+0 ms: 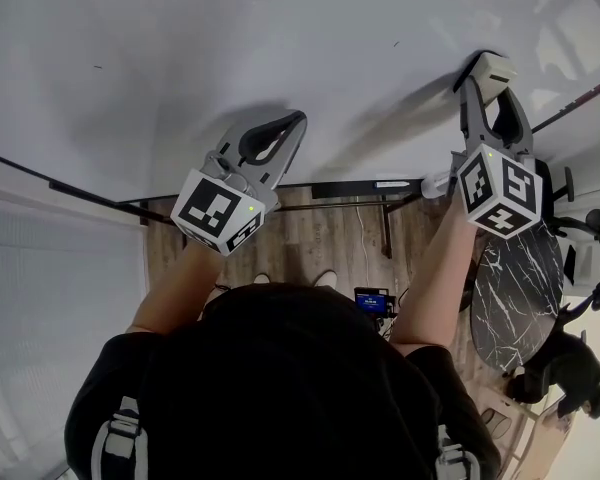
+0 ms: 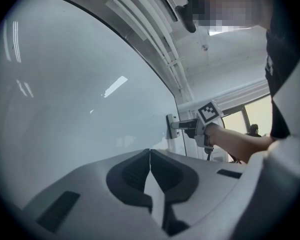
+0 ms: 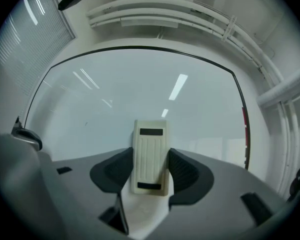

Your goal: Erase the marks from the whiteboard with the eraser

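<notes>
The whiteboard (image 1: 230,38) fills the top of the head view and looks almost bare; I see only a tiny dark speck (image 1: 98,66) on it. My right gripper (image 1: 488,76) is shut on a cream ribbed eraser (image 1: 497,70) at the board's right side. In the right gripper view the eraser (image 3: 150,156) stands upright between the jaws, facing the board (image 3: 140,94). A thin red streak (image 3: 244,118) lies by the board's right edge. My left gripper (image 1: 298,120) is shut and holds nothing, close to the board's lower middle. In the left gripper view its jaws (image 2: 150,152) meet tip to tip, and the eraser (image 2: 170,126) touches the board.
Below the board is wooden floor (image 1: 320,233) with a small blue-screened device (image 1: 372,300). A dark marbled round table (image 1: 515,288) and a black chair (image 1: 570,368) stand at the right. Window blinds (image 1: 50,268) are at the left.
</notes>
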`<state>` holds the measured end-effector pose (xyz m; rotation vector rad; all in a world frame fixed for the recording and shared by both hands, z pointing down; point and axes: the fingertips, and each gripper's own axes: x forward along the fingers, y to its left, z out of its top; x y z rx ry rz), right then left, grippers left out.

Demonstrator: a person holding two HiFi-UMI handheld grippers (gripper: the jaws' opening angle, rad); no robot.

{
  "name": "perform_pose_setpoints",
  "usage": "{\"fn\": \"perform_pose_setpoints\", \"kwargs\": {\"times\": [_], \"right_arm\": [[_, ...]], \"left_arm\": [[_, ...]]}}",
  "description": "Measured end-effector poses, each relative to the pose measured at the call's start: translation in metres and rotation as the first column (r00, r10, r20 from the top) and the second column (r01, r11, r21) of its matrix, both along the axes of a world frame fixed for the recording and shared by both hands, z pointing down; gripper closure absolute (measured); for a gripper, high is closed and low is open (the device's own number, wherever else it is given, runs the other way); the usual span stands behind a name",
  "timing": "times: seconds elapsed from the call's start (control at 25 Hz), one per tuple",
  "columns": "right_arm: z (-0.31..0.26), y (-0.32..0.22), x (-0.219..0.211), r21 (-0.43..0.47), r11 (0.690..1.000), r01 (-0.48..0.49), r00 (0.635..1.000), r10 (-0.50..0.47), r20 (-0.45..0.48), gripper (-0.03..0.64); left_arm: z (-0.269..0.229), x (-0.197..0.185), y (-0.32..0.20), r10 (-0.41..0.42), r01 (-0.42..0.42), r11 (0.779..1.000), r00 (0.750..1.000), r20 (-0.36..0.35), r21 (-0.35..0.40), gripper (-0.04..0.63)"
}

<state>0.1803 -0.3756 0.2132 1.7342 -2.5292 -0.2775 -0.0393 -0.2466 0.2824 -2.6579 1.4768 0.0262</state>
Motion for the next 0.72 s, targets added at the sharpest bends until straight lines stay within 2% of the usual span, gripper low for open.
{"fn": "perform_pose_setpoints", "kwargs": {"times": [0.16,0.32,0.48,0.72], "right_arm": [[0.004,-0.008,0.032,-0.029,0.998,-0.057,0.998,0.058,0.039,0.394],[0.009,0.002,0.033,-0.05,0.998,-0.05,0.998,0.052,0.047,0.394],[0.008,0.028,0.008,-0.042,0.999,0.012,0.999,-0.01,0.043,0.394],[0.008,0.062,-0.057,-0.024,0.992,0.125,0.992,-0.125,-0.001,0.394]], "left_arm": [[-0.004,0.0,0.004,-0.006,0.006,1.0,1.0,0.001,0.003,0.59],[-0.002,-0.004,0.006,-0.015,0.015,1.0,1.0,0.0,-0.002,0.589],[-0.005,-0.009,0.011,-0.026,0.026,1.0,1.0,0.001,0.016,0.589],[-0.016,-0.023,0.013,-0.043,0.043,0.998,0.999,0.0,0.043,0.589]]}}
